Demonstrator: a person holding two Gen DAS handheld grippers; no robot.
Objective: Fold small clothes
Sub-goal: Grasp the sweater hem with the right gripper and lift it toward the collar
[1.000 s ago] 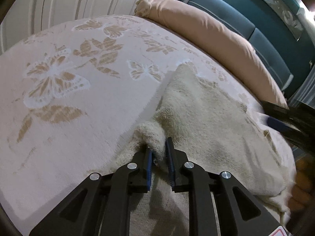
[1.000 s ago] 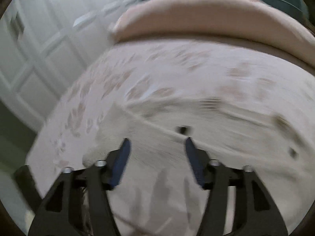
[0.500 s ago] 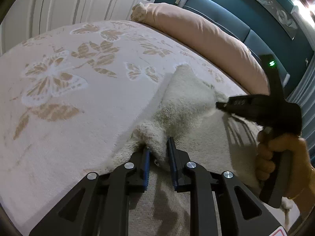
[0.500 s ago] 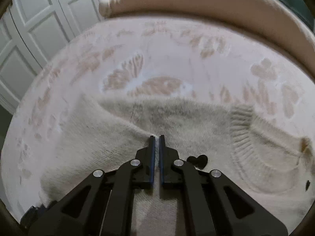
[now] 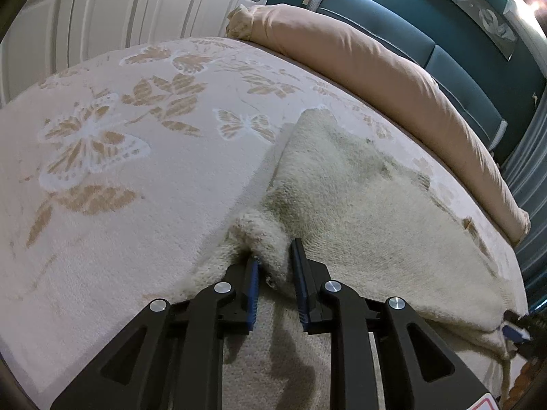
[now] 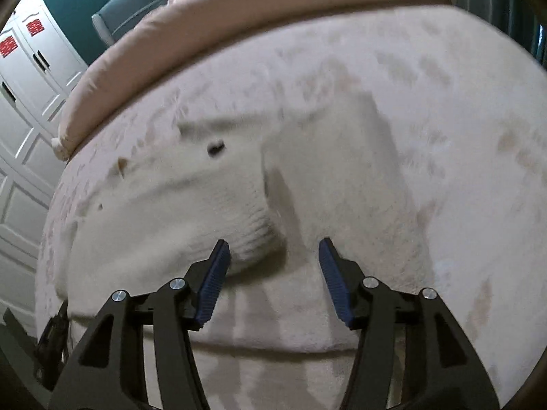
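Observation:
A small cream knit sweater (image 5: 359, 205) lies spread on the bed. My left gripper (image 5: 275, 266) is shut on a bunched fold of its edge, low over the blanket. In the right wrist view the sweater (image 6: 191, 212) shows with a ribbed cuff or hem (image 6: 256, 235) and a small dark heart mark (image 6: 215, 147). My right gripper (image 6: 273, 266) is open and empty just above that ribbed end; the view is motion-blurred. Its tip also shows at the lower right of the left wrist view (image 5: 516, 331).
The bed has a cream blanket with tan butterfly and leaf prints (image 5: 102, 143). A long peach bolster pillow (image 5: 376, 68) lies along the teal headboard (image 5: 461, 78). White panelled wardrobe doors (image 5: 119, 13) stand beyond the bed's far side.
My right gripper has opened and moved away from the sweater's middle to its ribbed end at the right. My left gripper has stayed shut on the fold.

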